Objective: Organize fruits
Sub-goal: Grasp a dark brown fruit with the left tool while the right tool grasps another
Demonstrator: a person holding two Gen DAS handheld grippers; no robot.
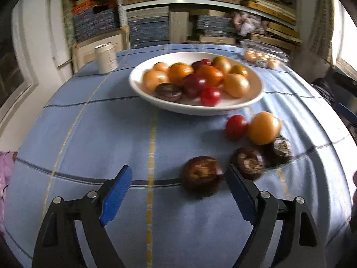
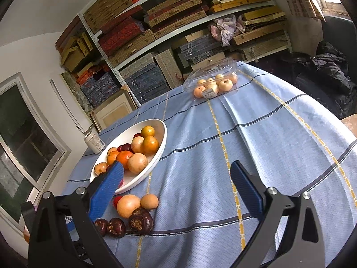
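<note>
Your left hand-held gripper (image 1: 178, 176) is wide open, empty — a round, dark brown, rough-skinned fruit (image 1: 200, 175) lies just beside its right pad. The smooth white bowl (image 1: 256, 89) holds shiny fruits. Your right hand-held gripper (image 2: 177, 174) gapes too, holding nothing.

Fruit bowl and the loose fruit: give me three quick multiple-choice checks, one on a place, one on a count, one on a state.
1. Where is the clear plastic box of pale fruit?
A. inside the bowl
B. on the tablecloth, apart from the bowl
C. on a shelf

2. How many dark brown fruits lie loose on the tablecloth?
A. one
B. three
C. six

3. How is the left gripper?
A. shut on an orange
B. open, holding nothing
C. shut on the can

Answers:
1 B, the plastic box rests on the tablecloth, well clear of the bowl.
2 B, three dark brown fruits sit together near the table edge.
3 B, the left gripper stands wide with nothing pressed between its pads.
</note>
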